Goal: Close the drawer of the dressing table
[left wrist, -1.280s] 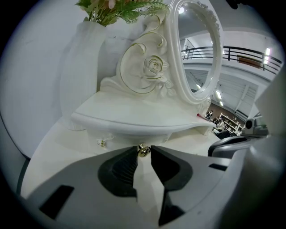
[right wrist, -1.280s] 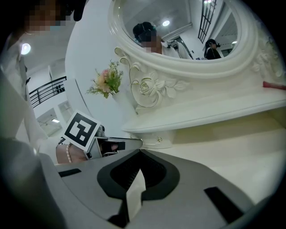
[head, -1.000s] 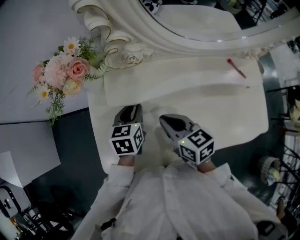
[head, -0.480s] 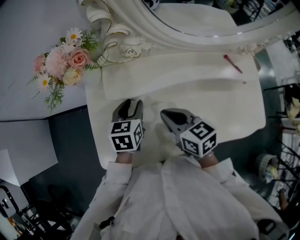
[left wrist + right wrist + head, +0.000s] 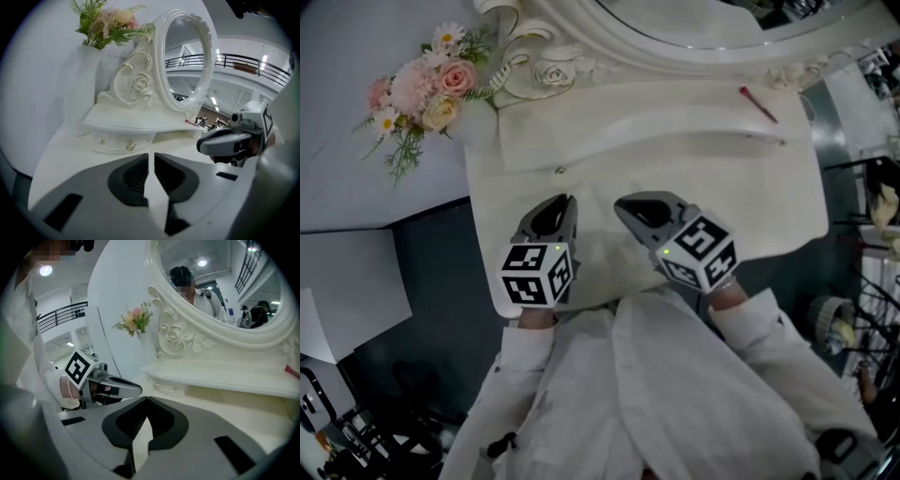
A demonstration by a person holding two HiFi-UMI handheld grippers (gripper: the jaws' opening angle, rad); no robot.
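Drawer front [image 5: 123,142] plain in gripper views, mostly under shelf [image 5: 656,122] in head view. Vase [image 5: 82,93] holding flowers [image 5: 110,21]. Left gripper [image 5: 152,154] closing, empty; right gripper [image 5: 147,399] pinched together, empty.

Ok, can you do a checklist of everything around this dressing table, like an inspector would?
Surface: white tabletop, both grippers over its front part.
Job's things: small drawer under the shelf; its front looks pushed in.
Clutter: pink flowers in a white vase; red stick on the shelf.
Grippers: left gripper closing, narrow gap, nothing between; right gripper shut, empty.
Cables: nothing seen.
Surroundings: oval mirror, dark floor, railing.
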